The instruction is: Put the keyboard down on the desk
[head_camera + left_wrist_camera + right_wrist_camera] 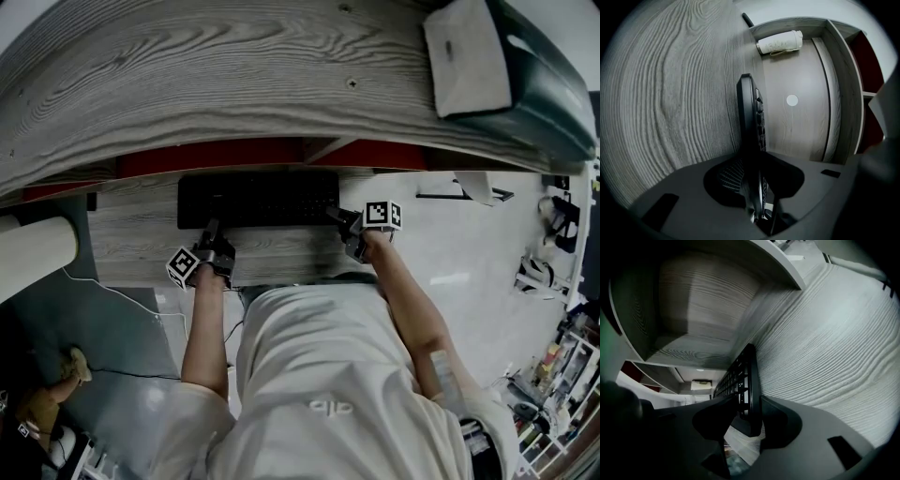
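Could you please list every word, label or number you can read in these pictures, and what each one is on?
No text can be read.
Keyboard: key legends too dark and small.
Shirt: a small pale logo, not legible.
White roll: faint print, blurred.
Marker cubes: square patterns only, no words.

1. Tabletop (131, 239): grey wood grain, smooth, matt.
2. Keyboard (258, 199): black plastic, matt.
3. Fingers (730, 176): dark matt plastic, the inner pad finely ribbed.
4. Shirt (319, 356): pale cloth, soft and creased.
5. Floor (450, 272): pale, smooth, faintly glossy.
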`<action>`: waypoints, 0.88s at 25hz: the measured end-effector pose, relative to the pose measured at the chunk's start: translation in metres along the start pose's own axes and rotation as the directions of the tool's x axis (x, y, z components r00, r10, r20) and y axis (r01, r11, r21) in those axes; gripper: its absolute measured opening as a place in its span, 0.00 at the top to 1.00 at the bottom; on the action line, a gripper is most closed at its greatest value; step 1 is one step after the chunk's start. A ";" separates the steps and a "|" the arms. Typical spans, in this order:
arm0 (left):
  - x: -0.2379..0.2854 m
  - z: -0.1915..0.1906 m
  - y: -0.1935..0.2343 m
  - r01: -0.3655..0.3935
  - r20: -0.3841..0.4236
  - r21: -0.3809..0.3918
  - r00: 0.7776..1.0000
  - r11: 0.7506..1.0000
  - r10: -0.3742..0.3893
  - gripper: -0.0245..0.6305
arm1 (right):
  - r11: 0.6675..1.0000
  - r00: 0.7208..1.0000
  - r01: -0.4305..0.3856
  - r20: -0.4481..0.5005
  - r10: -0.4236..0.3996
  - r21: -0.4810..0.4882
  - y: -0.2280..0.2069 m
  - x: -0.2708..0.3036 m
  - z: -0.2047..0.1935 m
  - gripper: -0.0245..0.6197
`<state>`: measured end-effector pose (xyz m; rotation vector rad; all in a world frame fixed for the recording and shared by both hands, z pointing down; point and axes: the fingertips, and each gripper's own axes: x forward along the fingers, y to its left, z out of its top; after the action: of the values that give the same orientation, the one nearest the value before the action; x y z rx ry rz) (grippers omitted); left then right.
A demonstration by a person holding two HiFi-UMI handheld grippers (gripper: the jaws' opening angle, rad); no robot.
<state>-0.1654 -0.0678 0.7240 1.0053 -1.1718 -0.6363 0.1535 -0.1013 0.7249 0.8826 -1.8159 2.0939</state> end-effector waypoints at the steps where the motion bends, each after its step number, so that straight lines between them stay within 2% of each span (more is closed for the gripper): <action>1: 0.000 0.001 0.002 -0.004 0.000 0.003 1.000 1.000 0.004 0.78 | 0.999 1.000 0.028 -0.003 -0.028 -0.023 0.000 0.000 0.000 0.68; 5: 0.002 0.000 0.003 -0.032 -0.008 0.017 0.999 0.999 0.032 0.78 | 0.989 0.994 0.111 -0.002 -0.112 -0.095 -0.001 0.000 0.002 0.65; 15: -0.003 -0.002 0.008 -0.175 -0.044 0.108 0.982 0.979 0.181 0.72 | 0.972 0.980 0.198 0.039 -0.195 -0.126 -0.005 -0.002 0.003 0.65; 22: -0.006 -0.006 0.011 -0.186 -0.067 0.112 0.979 0.976 0.195 0.72 | 0.945 0.960 0.278 0.057 -0.273 -0.172 -0.006 -0.003 0.004 0.64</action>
<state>-0.1626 -0.0560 0.7307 0.9831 -1.2261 -0.3834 0.1601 -0.1033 0.7286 1.0578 -1.7463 1.7273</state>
